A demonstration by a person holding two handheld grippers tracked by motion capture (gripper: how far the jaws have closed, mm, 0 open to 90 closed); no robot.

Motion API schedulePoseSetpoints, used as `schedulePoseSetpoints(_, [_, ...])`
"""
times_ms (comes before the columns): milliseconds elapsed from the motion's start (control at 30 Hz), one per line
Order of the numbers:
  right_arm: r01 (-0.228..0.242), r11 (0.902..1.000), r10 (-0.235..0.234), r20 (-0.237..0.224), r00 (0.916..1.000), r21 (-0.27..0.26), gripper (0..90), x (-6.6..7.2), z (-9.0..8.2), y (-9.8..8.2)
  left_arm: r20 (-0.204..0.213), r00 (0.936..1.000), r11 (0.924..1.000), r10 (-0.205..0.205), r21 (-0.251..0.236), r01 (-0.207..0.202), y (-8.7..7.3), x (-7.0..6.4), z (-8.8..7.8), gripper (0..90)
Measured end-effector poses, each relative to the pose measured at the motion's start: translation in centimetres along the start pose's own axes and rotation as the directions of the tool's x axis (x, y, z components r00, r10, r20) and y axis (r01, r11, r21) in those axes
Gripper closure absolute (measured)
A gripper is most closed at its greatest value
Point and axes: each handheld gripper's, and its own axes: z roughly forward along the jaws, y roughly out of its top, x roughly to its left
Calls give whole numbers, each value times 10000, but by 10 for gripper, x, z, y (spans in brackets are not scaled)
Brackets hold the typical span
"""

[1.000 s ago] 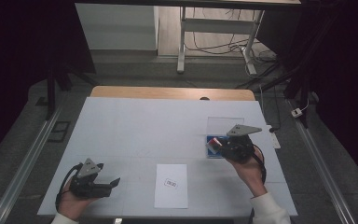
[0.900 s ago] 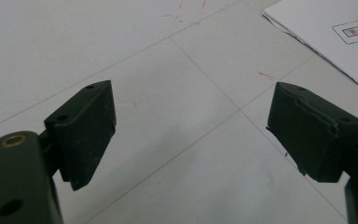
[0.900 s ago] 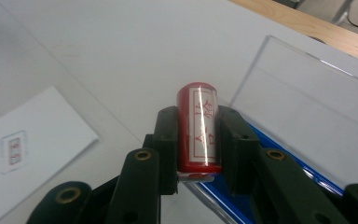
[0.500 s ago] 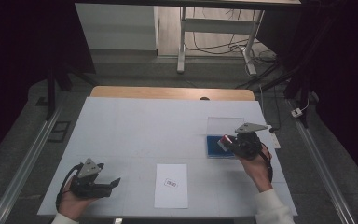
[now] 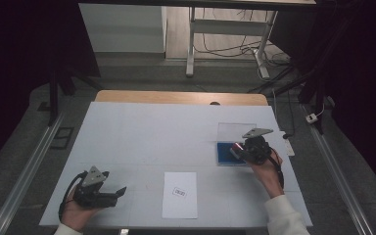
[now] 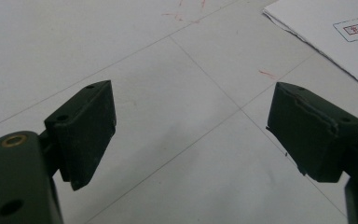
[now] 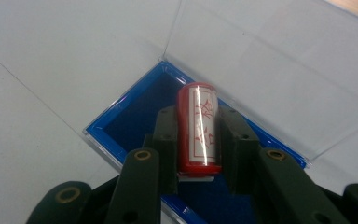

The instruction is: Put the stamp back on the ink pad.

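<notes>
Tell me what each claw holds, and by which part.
The right claw clamps a red stamp by the sides of its body, over the blue ink pad. The left claw is open and holds nothing.

**A bare recording lab**

You are working in a lab-like test space. Your white-covered counter (image 5: pixel 142 132) stands on grey floor between metal floor rails (image 5: pixel 27 171). Dark curtains (image 5: pixel 29 44) hang at both sides, and loose cables (image 5: pixel 235 49) trail beneath a metal-framed desk (image 5: pixel 225 29) beyond.
</notes>
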Motion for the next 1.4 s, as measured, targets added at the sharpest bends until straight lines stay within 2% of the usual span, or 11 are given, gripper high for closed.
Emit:
schedulePoseSetpoints(167, [101, 9999, -102, 3, 9999, 80, 696, 0, 3, 1, -4, 10000, 10000, -21, -3, 21, -1, 1, 0, 156])
schedulePoseSetpoints(300, [-84, 10000, 84, -36, 10000, 30, 694, 0, 4, 0, -24, 10000, 10000, 19, 23, -19, -1, 0, 0, 156])
schedulePoseSetpoints(533, [-89, 10000, 88, -54, 9999, -39, 694, -1, 5, 0, -37, 10000, 10000, 25, 34, -25, -1, 1, 0, 156])
schedulePoseSetpoints(667, [-66, 9999, 65, -40, 10000, -79, 661, 0, 5, -1, -23, 10000, 10000, 5, 33, -5, -1, 1, 0, 156])
schedulePoseSetpoints(800, [-229, 9984, 236, 129, 9996, -524, 503, 1, 1, 0, -28, 10000, 10000, -6, 4, 6, -1, 1, -1, 156])
schedulePoseSetpoints(900, [-462, 9925, 483, 154, 9987, -1133, 441, 1, -8, 0, -54, 10000, 10000, -8, -15, 8, -1, 1, 0, 155])
schedulePoseSetpoints(1033, [-729, 9811, 729, -68, 9973, -1793, 413, 2, -22, -4, -32, 10000, 9999, 1, -112, -1, -1, 0, -1, 156])
schedulePoseSetpoints(1167, [-605, 9772, 626, 38, 9980, -2037, 399, 10, -33, -10, -43, 10000, 9999, -12, -150, 11, -1, 0, 0, 156])
schedulePoseSetpoints(1267, [-632, 9725, 632, -71, 9980, -2242, 395, 16, -41, -14, -7, 10000, 9999, 3, -172, -4, 0, 0, 0, 157])
schedulePoseSetpoints(1400, [-490, 9717, 493, -42, 9988, -2312, 393, 24, -47, -25, 19, 10000, 9998, 46, -191, -46, 0, -2, 0, 157])
